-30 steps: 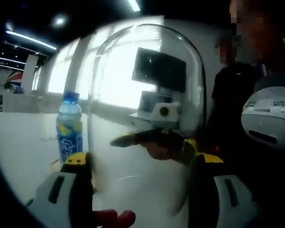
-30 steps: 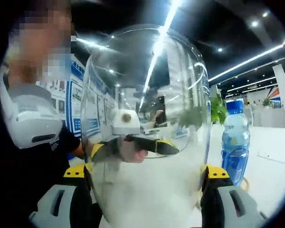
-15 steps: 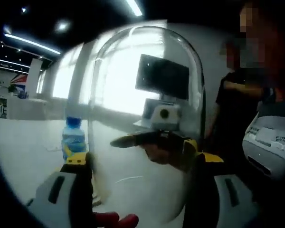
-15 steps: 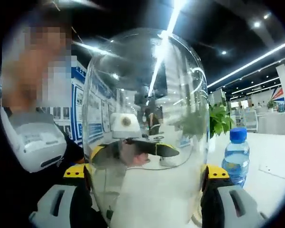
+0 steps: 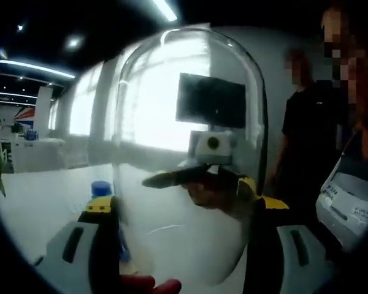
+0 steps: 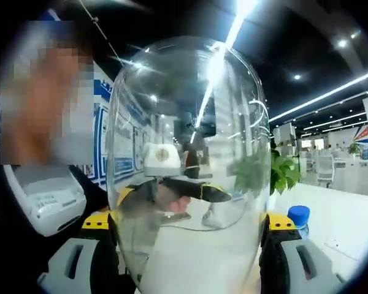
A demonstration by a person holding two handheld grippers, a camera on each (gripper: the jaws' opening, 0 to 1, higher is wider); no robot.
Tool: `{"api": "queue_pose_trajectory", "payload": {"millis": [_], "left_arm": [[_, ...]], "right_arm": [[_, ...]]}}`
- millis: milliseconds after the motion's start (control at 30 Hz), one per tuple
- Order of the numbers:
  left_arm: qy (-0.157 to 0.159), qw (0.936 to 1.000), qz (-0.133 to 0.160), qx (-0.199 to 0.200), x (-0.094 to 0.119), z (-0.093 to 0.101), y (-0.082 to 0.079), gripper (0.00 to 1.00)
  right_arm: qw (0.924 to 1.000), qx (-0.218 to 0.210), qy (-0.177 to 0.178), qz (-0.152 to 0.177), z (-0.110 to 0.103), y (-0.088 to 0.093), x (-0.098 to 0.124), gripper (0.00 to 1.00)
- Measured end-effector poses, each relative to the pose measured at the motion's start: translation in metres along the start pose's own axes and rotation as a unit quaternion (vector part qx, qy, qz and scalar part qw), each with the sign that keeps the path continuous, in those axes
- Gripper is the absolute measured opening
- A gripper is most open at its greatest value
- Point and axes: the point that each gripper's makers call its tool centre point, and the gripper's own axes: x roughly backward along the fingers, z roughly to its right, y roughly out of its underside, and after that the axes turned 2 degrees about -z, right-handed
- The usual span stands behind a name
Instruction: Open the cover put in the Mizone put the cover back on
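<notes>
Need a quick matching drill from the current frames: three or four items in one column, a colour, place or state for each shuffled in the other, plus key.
Items:
1. glass dome cover
2. Mizone bottle cap
3. potted plant
4. wall monitor

Descriptions:
A. green, behind the table
B. dark screen by the bright window
C. clear, held between both grippers
D. blue, low beside the cover

Pairs: 1-C, 2-D, 3-A, 4-B

cover [image 6: 190, 153] lifted higher; mizone bottle [image 6: 299, 218] has sunk low in both views
</notes>
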Motion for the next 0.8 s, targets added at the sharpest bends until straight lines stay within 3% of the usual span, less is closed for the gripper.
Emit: {"api": "queue_pose_trajectory", "payload": {"millis": [400, 800], "left_arm": [[-0.004, 0.9998, -0.008, -0.017, -0.007, -0.013, -0.035, 0.76], [-0.006, 0.9998, -0.002, -0.017, -0.013, -0.046, -0.069, 0.77]], "right_arm": [[0.9999, 0.011, 0.002, 0.009, 0.018, -0.035, -0.003, 0.9], [0.9997, 0.019, 0.006, 0.014, 0.049, -0.07, -0.012, 0.9]]}}
